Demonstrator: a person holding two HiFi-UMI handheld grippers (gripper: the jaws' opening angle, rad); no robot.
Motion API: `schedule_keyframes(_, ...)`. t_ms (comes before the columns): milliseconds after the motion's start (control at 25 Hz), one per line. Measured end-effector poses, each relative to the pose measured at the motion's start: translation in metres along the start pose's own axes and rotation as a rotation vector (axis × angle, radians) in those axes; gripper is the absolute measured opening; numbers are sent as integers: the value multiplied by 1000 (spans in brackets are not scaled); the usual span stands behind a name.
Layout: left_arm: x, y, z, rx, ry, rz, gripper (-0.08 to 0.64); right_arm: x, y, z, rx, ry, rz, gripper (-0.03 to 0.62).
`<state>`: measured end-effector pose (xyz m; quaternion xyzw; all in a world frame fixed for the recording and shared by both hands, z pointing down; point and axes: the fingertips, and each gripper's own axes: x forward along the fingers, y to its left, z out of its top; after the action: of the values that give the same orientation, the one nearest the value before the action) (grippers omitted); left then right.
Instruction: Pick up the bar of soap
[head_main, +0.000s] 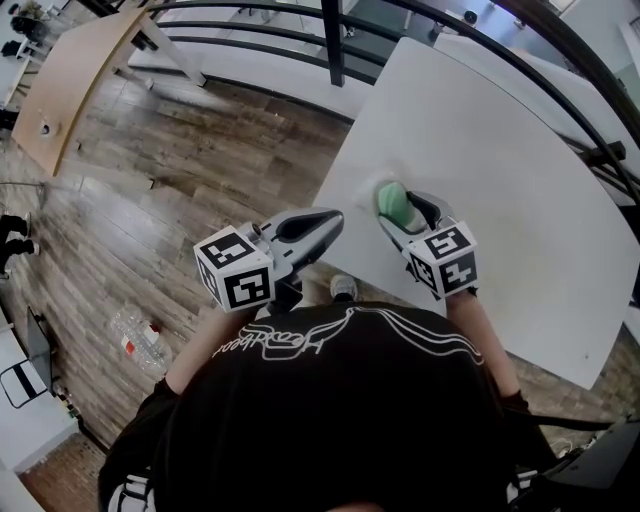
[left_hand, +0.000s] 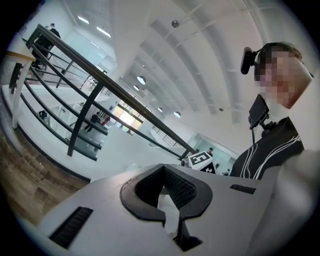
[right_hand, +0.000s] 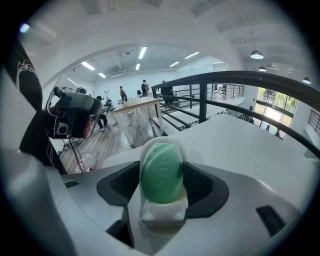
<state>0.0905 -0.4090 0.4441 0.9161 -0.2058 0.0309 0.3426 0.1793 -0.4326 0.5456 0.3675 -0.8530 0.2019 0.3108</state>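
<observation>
The green oval bar of soap (head_main: 393, 203) lies at the near corner of the white table (head_main: 500, 150). In the right gripper view the soap (right_hand: 161, 167) stands on edge in a pale dish or wrapper (right_hand: 160, 212). My right gripper (head_main: 404, 207) is open, its jaws spread wide around the soap. Its dark pads (right_hand: 200, 185) sit close against both sides of the bar. My left gripper (head_main: 322, 224) hovers off the table's left edge over the wooden floor. It is shut and holds nothing (left_hand: 170, 202).
A dark metal railing (head_main: 330, 40) runs behind the table. A wooden tabletop (head_main: 75, 80) stands at the far left. A clear plastic bottle (head_main: 140, 340) lies on the floor by my left side. The person's shoe (head_main: 343, 288) shows just below the table corner.
</observation>
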Motion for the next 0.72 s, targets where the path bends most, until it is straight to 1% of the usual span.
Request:
schedule_keyframes(120,-2,-1,3,0,-6,3,8,2,-1,-1,-23,42,-10,221)
schedule_keyframes(400,-7,2,3,-9,-20,12,8,8,-3,-2,25,75,31,219)
schedule_keyframes(720,-10,5,-4,-21,-24,13,8,9,-4,-3,27,79,32,219)
